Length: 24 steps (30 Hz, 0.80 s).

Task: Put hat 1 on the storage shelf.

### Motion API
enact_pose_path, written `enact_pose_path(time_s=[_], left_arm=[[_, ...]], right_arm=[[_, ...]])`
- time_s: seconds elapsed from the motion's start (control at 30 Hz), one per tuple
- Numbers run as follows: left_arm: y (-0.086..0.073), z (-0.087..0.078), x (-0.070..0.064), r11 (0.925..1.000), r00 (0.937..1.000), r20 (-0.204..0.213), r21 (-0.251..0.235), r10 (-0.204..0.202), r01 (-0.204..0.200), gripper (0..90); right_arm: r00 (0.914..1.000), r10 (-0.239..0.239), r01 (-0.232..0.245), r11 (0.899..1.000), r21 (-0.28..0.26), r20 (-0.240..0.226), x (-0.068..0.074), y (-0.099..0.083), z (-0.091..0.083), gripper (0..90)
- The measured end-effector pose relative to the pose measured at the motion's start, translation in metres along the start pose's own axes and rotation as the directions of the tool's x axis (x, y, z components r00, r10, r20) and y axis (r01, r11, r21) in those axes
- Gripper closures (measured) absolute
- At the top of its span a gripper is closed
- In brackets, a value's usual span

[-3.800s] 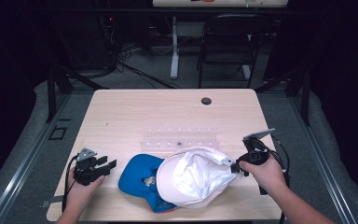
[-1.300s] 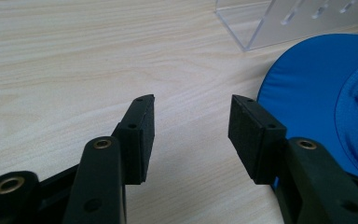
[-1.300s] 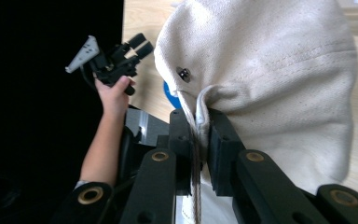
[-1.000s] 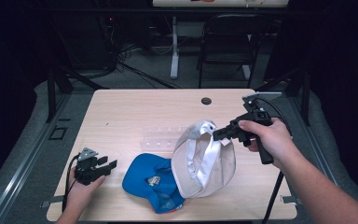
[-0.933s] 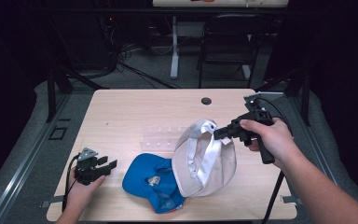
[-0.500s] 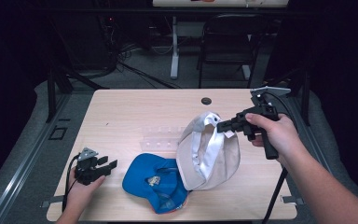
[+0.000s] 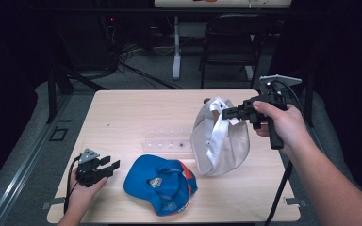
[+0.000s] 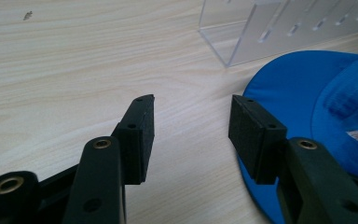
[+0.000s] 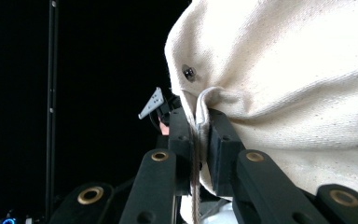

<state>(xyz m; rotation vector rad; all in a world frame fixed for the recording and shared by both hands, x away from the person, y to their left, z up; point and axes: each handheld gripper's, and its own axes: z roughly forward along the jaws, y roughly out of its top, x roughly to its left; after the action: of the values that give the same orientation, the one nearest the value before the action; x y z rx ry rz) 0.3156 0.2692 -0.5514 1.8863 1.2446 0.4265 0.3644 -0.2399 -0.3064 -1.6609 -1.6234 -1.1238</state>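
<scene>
Wooden table [image 7: 122,117] — white cap [image 7: 219,141] pinched in right gripper [image 7: 226,113]

The room is dark; behind the pale wooden surface [image 7: 136,113] stand a black chair [image 7: 229,52] and floor cables [image 7: 136,66].

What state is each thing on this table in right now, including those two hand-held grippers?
White cap: hanging from the right hand-held gripper, pinched by its edge, lower part at the table.
Blue cap: lying on the table, inside facing up.
Clear plastic rack: resting on the table, nothing on it.
Right hand-held gripper: raised, shut on the white cap.
Left hand-held gripper: low by the table, open, holding nothing.
</scene>
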Motion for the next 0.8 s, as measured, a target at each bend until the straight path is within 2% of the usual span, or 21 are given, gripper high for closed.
enact_pose_path(time_s=[0.03, 0.3, 0.4, 0.5, 0.63, 0.7, 0.8], left_arm=[[0.001, 0.0, -0.001, 0.9999, 1.0, 0.007, -0.011, -0.007, 0.007, 51.4], [0.008, -0.006, -0.009, 0.999, 0.9995, 0.027, -0.04, 0.018, -0.017, 52.6], [0.01, -0.009, -0.011, 0.9991, 0.9993, 0.035, -0.04, 0.016, -0.014, 52.9], [0.014, -0.012, -0.016, 0.9974, 0.9985, 0.051, -0.071, 0.016, -0.013, 52.6], [0.021, -0.017, -0.024, 0.9956, 0.9974, 0.057, -0.085, 0.044, -0.039, 49.7], [0.03, -0.019, -0.034, 0.9911, 0.9942, 0.051, -0.099, 0.094, -0.089, 48.2], [0.039, -0.02, -0.042, 0.9835, 0.9895, 0.043, -0.123, 0.138, -0.132, 47.5]], right_arm=[[1.0, 0.0, 0.0, 1.0, -0.003, -0.001, 0.001, 0.001, 0.0, 81.9], [0.9995, -0.003, 0.003, 1.0, -0.016, -0.03, 0.009, 0.015, 0.007, 81.9], [0.9992, -0.002, 0.001, 1.0, -0.019, -0.04, 0.012, 0.02, 0.013, 81.9], [0.9989, -0.003, 0.002, 1.0, -0.023, -0.047, 0.016, 0.026, 0.018, 81.9], [0.9985, -0.004, 0.002, 1.0, -0.028, -0.055, 0.02, 0.032, 0.023, 81.9], [0.9986, -0.003, 0.001, 0.999, -0.034, -0.053, 0.024, 0.037, 0.028, 81.9], [0.9981, -0.002, -0.001, 0.999, -0.046, -0.062, 0.028, 0.042, 0.034, 81.9]])
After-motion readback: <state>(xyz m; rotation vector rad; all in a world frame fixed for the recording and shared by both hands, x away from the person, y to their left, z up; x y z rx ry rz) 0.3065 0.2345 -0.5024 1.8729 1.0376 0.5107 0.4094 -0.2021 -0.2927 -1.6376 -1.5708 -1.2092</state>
